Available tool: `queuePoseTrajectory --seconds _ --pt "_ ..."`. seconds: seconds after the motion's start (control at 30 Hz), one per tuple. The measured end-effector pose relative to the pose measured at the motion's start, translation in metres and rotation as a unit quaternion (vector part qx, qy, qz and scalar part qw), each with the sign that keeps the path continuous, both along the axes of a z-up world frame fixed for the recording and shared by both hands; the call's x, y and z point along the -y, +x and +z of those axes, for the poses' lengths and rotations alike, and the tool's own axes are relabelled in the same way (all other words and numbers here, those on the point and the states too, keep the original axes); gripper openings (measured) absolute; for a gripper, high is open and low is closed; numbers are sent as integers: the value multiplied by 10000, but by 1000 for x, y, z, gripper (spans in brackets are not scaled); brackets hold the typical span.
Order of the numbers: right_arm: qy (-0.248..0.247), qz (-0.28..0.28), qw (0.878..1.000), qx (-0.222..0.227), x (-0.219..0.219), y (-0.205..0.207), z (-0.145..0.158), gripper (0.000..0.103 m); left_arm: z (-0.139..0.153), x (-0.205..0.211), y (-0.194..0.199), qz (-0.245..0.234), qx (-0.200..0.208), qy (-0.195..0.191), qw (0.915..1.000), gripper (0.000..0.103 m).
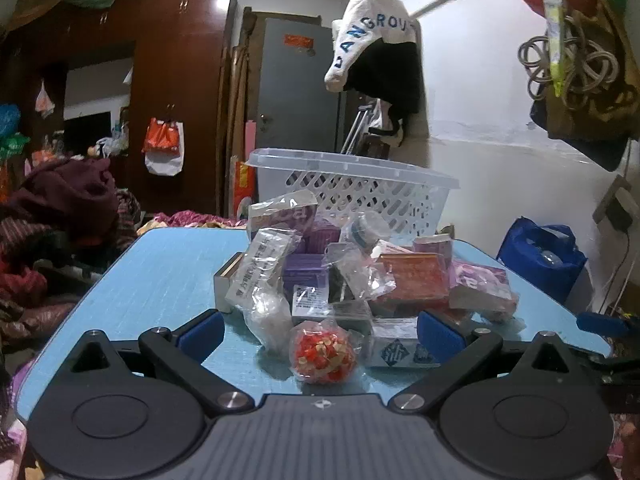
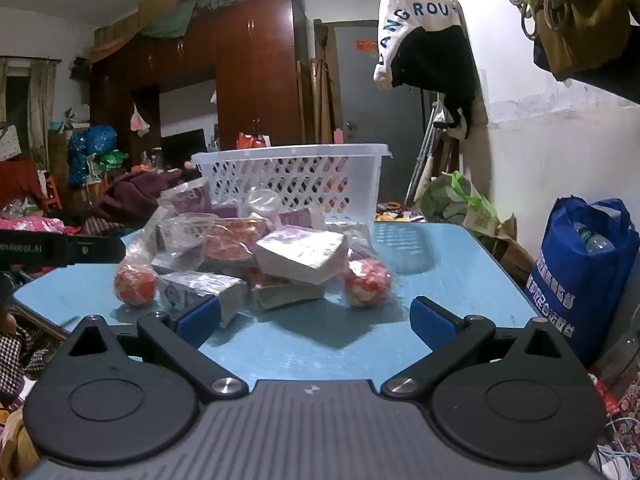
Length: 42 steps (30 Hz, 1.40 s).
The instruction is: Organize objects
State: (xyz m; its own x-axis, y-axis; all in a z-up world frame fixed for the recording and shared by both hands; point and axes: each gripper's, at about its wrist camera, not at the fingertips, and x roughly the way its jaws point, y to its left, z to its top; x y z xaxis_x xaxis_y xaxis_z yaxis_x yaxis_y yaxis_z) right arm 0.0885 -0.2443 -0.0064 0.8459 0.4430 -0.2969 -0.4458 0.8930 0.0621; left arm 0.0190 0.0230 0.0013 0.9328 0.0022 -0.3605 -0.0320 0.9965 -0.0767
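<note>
A heap of bagged boxes and packets (image 1: 352,276) lies on the light blue table (image 1: 160,264), in front of a white lattice basket (image 1: 352,188). A red and cream ball in a clear bag (image 1: 322,354) sits nearest, between the wide-open fingers of my left gripper (image 1: 320,334), untouched. In the right wrist view the same heap (image 2: 256,256) shows with the basket (image 2: 292,176) behind it. A second bagged red ball (image 2: 366,282) lies at the heap's right and the first ball (image 2: 134,282) at its left. My right gripper (image 2: 314,320) stands open over bare table (image 2: 320,340), short of the heap.
A blue shopping bag (image 2: 584,272) stands off the table's right edge. Clothes (image 1: 60,216) pile up to the left, and a dark wardrobe (image 1: 172,80) and grey door (image 1: 296,84) are behind. A white and black garment (image 1: 376,40) hangs above the basket. The left gripper's body (image 2: 60,248) shows at the left.
</note>
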Motion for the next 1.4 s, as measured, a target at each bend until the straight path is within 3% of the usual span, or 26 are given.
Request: queuePoseTrajectory --seconds 0.27,0.73,0.97,1.4 --pt "165 -120 9996 -195 14 11 -3 103 -6 7 5 -80 -89 105 9999 103" --pt "27 -66 9999 -103 9 8 -3 103 -1 2 -2 -22 -12 221 9998 103" --pt "48 -101 9995 -282 12 15 -8 103 1 2 -2 11 -17 258 9997 103" --pt "4 14 10000 -83 10 9 -9 103 -2 4 -5 24 38 232 9997 103"
